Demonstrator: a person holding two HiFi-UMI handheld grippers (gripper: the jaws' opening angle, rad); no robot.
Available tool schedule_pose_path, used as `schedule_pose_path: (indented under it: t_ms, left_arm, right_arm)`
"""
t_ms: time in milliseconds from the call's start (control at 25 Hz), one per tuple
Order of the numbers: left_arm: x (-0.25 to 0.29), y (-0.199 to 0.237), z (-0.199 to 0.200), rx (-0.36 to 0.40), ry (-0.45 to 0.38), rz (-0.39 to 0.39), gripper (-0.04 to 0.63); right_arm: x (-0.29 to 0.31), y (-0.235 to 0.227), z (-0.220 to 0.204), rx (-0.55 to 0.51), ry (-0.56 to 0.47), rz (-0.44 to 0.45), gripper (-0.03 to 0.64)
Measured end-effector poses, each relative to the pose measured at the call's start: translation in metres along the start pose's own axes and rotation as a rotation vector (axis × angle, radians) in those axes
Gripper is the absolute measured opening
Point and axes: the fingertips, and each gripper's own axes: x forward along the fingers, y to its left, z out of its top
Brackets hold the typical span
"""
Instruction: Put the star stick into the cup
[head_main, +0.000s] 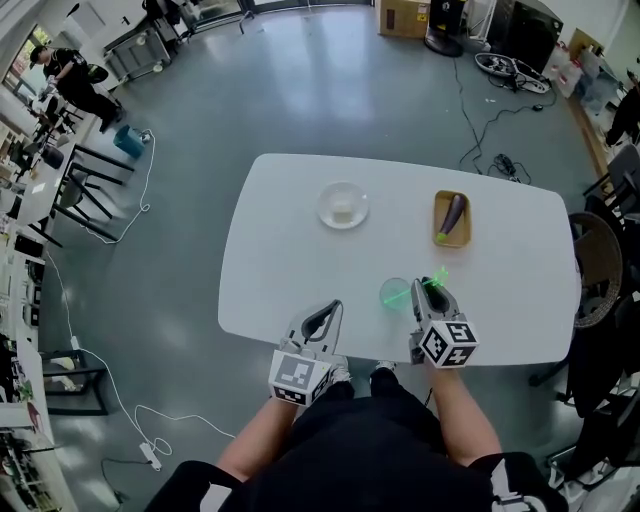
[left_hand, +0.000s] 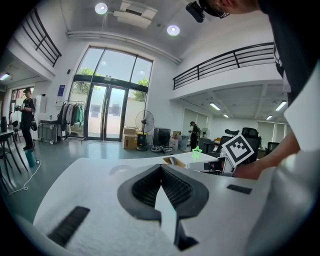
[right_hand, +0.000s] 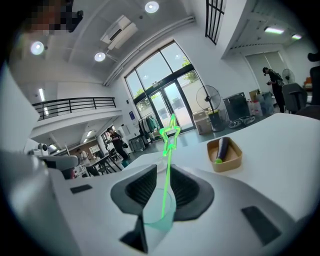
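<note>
A glowing green star stick (head_main: 430, 281) stands slanted in a clear cup (head_main: 393, 294) near the front edge of the white table (head_main: 290, 240). My right gripper (head_main: 427, 287) sits just right of the cup. In the right gripper view the star stick (right_hand: 167, 150) rises out of the cup (right_hand: 159, 210) through the gap of the right gripper (right_hand: 164, 171), and the jaws stand apart without pressing on it. My left gripper (head_main: 331, 309) hovers at the table's front edge, left of the cup. Its jaws meet with nothing between them in the left gripper view (left_hand: 161, 167).
A tan tray (head_main: 452, 219) with a purple eggplant lies at the back right, and a clear shallow dish (head_main: 343, 205) at the back middle. Cables and a bicycle wheel lie on the floor beyond. The person's knees are against the table's front edge.
</note>
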Motion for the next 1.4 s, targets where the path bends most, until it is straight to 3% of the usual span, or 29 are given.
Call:
schedule_pose_path:
  t_ms: [440,840,1200,1400]
  left_arm:
    - [0.001,-0.002,0.002,0.005,0.007,-0.007,0.006]
    - [0.007,-0.011,0.001,0.008,0.009,-0.028,0.006]
    - [0.011,-0.009,0.012,0.025,-0.027,-0.019,0.006]
    - [0.01,-0.008,0.025,0.036,-0.075,-0.009,0.006]
  right_arm:
    - [-0.003,-0.006,-0.011,-0.02,0.048,-0.018,0.14]
    - [-0.022,-0.008,-0.013,-0.035,0.051,-0.049,0.149]
    - [-0.048,0.042,0.025,-0.103,-0.026,0.024,0.127]
    - [-0.055,0.06,0.055,-0.166,-0.105,0.042,0.061]
